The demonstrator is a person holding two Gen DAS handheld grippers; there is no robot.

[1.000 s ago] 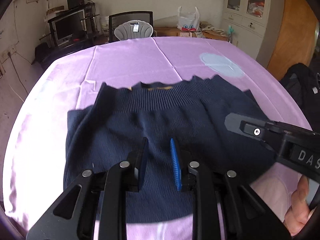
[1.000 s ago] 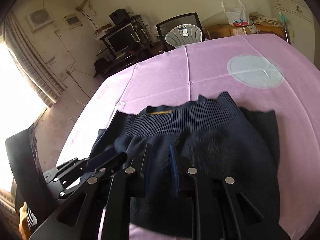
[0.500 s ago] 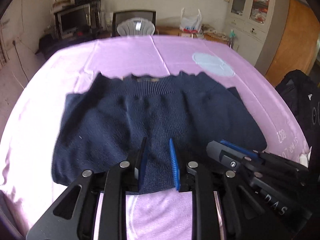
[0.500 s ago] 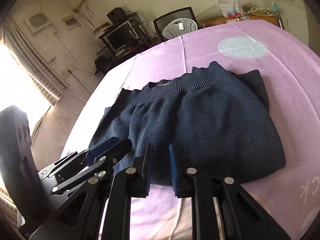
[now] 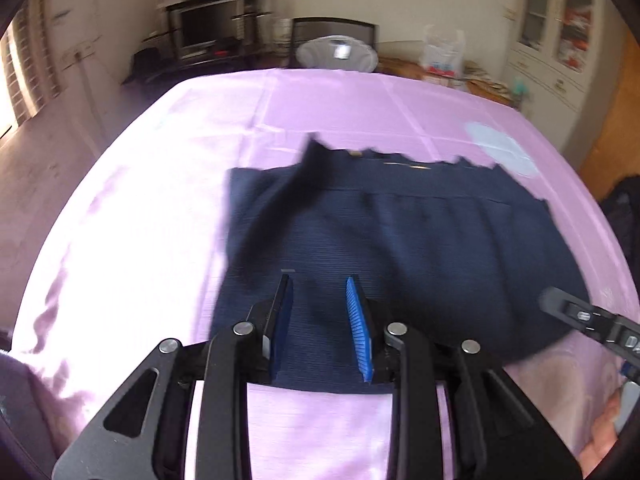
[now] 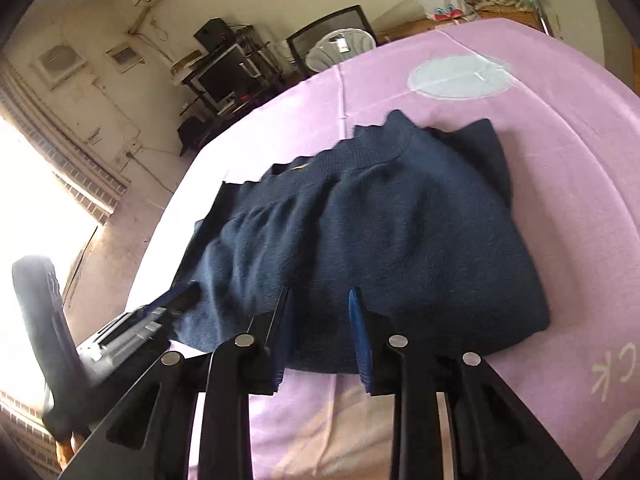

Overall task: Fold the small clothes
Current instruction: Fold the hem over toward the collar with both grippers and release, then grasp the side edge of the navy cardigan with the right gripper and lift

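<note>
A navy knit garment (image 5: pixel 400 248) lies folded on the pink tablecloth (image 5: pixel 160 200), its ribbed band at the far side. In the left wrist view my left gripper (image 5: pixel 318 284) is open over the garment's near edge, nothing between its fingers. The right gripper's tip (image 5: pixel 576 312) shows at the lower right, with a hand below it. In the right wrist view the same garment (image 6: pixel 380 232) fills the middle. My right gripper (image 6: pixel 318 294) hovers open above its near edge. The left gripper's tip (image 6: pixel 176 298) reaches the garment's near left corner.
A pale blue round patch (image 6: pixel 460 76) marks the cloth beyond the garment. Past the table's far edge stand a chair (image 5: pixel 332 36), a TV stand (image 5: pixel 204 32) and a white cabinet (image 5: pixel 556 40). A bright window (image 6: pixel 36 200) is at the left.
Both grippers have drawn back toward the near edge of the garment. The left wrist view has swung left and the right gripper has moved away to the right.
</note>
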